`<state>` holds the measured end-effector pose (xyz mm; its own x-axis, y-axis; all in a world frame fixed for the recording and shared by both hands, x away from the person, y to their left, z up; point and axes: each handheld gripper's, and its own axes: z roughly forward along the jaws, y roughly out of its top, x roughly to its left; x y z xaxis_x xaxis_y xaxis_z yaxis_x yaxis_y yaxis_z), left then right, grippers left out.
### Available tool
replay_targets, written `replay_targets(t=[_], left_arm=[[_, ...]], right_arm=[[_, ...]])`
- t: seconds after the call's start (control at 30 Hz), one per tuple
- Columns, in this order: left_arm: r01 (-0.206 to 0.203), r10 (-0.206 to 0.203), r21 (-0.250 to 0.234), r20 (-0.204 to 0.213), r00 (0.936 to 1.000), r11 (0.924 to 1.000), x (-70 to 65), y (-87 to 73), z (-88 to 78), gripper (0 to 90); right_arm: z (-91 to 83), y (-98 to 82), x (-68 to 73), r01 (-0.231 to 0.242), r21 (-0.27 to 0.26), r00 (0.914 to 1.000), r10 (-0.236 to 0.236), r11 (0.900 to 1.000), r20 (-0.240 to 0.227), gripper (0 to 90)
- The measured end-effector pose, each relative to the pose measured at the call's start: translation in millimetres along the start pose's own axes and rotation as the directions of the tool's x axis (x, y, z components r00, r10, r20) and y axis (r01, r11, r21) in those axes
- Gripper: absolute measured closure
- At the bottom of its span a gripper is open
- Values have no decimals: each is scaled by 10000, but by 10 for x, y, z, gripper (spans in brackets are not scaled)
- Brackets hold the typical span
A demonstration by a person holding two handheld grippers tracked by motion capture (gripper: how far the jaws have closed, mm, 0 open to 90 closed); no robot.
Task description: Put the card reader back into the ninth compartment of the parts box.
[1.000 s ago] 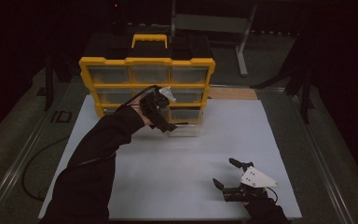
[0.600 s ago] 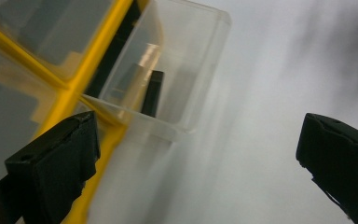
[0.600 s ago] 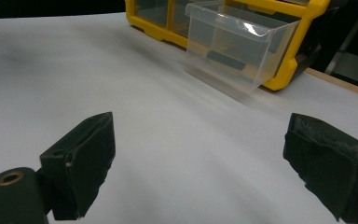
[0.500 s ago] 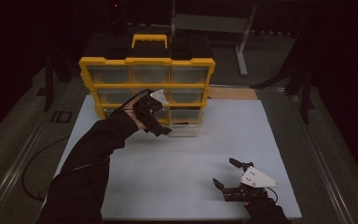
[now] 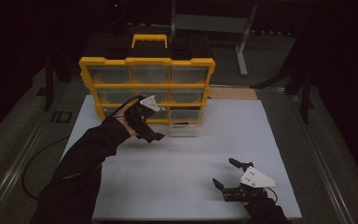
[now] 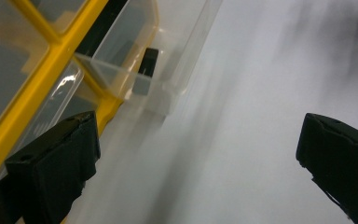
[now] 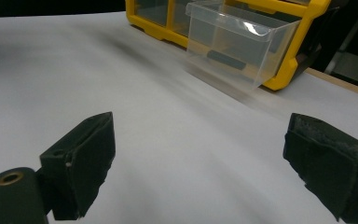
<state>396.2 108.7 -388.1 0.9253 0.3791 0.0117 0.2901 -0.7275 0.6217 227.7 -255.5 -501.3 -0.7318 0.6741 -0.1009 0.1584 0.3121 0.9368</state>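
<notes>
A: What's over on the left?

B: The left claw [image 5: 145, 122], held above the white bench [image 5: 177, 172] by a dark-sleeved arm, right in front of the yellow drawer cabinet [image 5: 147, 86]. Its jaws are spread wide with nothing between them. In the left gripper view the cabinet's yellow frame runs just past the claw's left jaw.

A: And beyond that claw?

B: A clear plastic drawer [image 6: 140, 56] stands pulled out from the cabinet's bottom row, ahead of the jaws and apart from them. A small dark flat piece [image 6: 148, 59] lies inside it; I can't make out what it is.

A: Further right?

B: In the high view the open drawer [image 5: 185, 122] is just to the right of the left claw, with its front resting over the bench.

A: And the right side?

B: The right claw [image 5: 226, 173] sits low near the bench's front edge, well apart from the cabinet. It too is open wide and empty. In the right gripper view the drawer [image 7: 235, 44] stands far ahead between its jaws, the dark piece [image 7: 223, 59] visible through the clear wall.
</notes>
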Motion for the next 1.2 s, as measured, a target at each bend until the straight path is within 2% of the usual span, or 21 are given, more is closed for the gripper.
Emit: replay_targets(t=[0.2,0.23,0.63,0.73,0.77,0.83,0.87,0.93,0.97,1.0,1.1,1.2], left_arm=[[34,-34,-52,-5,10000,10000,-44,-158,-18,3],[123,-122,-183,44,9999,9998,-70,-217,-20,4],[25,-21,-341,129,9999,9994,-233,-544,6,3],[32,-32,-382,-3,10000,9993,-289,-637,20,3],[139,-141,-414,-60,9999,9990,-312,-706,27,3],[156,-158,-395,-42,9999,9991,-322,-742,26,3],[313,-316,-479,-59,9995,9984,-344,-817,27,3],[366,-369,-504,-65,9993,9981,-355,-855,24,3],[527,-531,-549,-53,9986,9971,-369,-928,18,3],[527,-531,-549,-53,9986,9971,-369,-928,18,3],[917,-920,-570,-26,9958,9942,-378,-1080,7,3],[1038,-1046,-606,-87,9945,9927,-394,-1150,-4,3]], right_arm=[[3,0,-1,56,30,10000,-56,10000,11,91],[1,1,0,50,19,10000,-50,10000,13,92],[6,0,-3,80,37,10000,-80,10000,24,92],[6,1,-2,85,38,10000,-85,10000,22,91],[6,1,-1,71,33,10000,-71,10000,37,92],[6,2,-1,74,41,10000,-74,10000,36,91],[7,1,-2,93,42,10000,-93,9999,28,91],[7,0,-2,97,46,10000,-97,9999,24,91],[10,0,-1,110,53,9999,-110,9999,22,91],[12,-1,-1,125,41,9999,-125,9999,19,91],[15,-2,5,95,83,10000,-95,9999,17,91],[16,-3,5,80,89,10000,-80,9999,21,91]])
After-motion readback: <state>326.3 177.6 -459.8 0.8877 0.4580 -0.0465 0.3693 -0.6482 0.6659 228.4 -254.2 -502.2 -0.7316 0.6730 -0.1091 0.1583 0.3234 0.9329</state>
